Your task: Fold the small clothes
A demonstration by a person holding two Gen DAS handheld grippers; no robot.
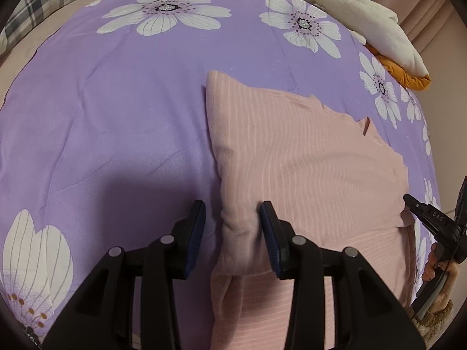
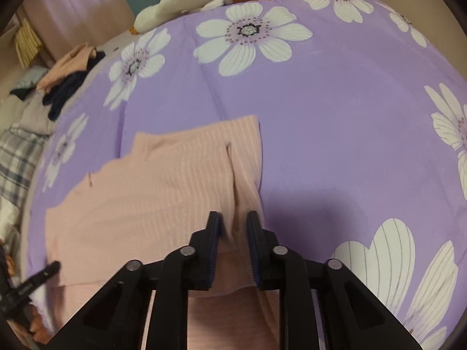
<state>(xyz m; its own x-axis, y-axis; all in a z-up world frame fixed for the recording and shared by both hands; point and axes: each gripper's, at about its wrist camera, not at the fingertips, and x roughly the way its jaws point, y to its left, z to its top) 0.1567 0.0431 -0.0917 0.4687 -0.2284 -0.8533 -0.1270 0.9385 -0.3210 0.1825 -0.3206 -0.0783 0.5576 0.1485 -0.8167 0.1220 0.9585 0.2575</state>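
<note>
Nearest the cameras, the left gripper (image 1: 232, 214) stands with its jaws spread, straddling the bunched left edge of the pink top (image 1: 306, 157) without pressing it. The right gripper (image 2: 232, 224) sits over the top's right edge, its jaws parted a little with a fold of cloth between them, and the pads do not seem to bite. The pink top lies partly folded on the purple flowered bedspread (image 1: 122, 110), its sides turned in and its near part doubled over. This looks like the release after a fold. Next, I judge, both grippers must take fresh hold of the near edge and carry it evenly away. Beyond lie a white plush toy (image 1: 376, 26) and loose clothes (image 2: 70, 75).
</note>
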